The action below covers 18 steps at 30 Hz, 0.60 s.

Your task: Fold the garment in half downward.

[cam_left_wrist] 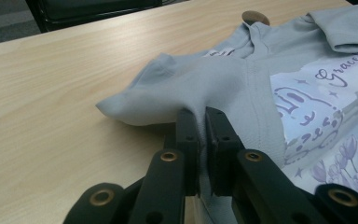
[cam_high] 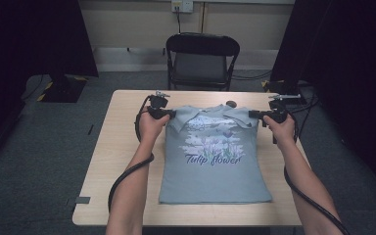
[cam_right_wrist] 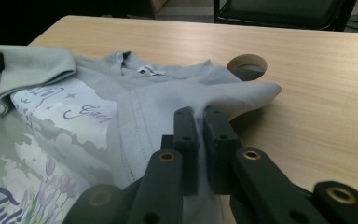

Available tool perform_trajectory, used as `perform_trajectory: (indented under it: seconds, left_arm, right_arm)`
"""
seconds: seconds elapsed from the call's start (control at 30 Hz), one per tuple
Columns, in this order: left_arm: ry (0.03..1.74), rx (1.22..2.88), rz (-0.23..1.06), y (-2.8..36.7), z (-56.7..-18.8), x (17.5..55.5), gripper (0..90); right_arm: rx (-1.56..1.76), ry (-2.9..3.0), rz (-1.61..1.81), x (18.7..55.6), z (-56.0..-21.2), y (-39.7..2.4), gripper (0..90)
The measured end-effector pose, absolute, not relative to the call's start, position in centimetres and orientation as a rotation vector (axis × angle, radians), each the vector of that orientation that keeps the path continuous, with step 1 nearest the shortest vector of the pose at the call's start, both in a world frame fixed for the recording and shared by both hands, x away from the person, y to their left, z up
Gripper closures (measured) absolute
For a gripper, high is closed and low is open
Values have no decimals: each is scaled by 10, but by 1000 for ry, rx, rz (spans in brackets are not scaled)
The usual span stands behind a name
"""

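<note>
two hand-held grippers pinch the shoulders of a grey-blue t-shirt on a wooden counter.

the t-shirt (cam_high: 215,166) lies face up in the middle of the counter (cam_high: 112,161), its hem near the near edge and its collar toward the far edge, with a purple flower print and the words "tulip flower" on the chest. the left gripper (cam_high: 171,114) is clamped on the shirt's left shoulder, its black jaws closed on a bunched fold of cloth. the right gripper (cam_high: 252,114) is clamped the same way on the right shoulder. a round hole (cam_high: 231,104) in the counter sits just beyond the collar. a black folding chair (cam_high: 201,58) stands past the far edge.
</note>
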<state>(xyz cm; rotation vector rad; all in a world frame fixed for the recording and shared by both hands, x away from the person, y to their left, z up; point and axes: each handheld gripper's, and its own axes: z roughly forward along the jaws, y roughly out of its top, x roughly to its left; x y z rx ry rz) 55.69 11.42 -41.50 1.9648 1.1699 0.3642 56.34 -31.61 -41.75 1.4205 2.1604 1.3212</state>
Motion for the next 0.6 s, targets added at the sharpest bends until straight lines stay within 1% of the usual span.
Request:
perform_trajectory:
  seconds: [0.27,0.6]
  left_arm:
    - [1151,1978,344,116,-425,545,852]
    - [1141,2012,344,116,-442,524,852]
  right_arm:
    - [1374,2185,1315,551,-427,-318,847]
    - [1287,2213,1300,523,-434,-316,847]
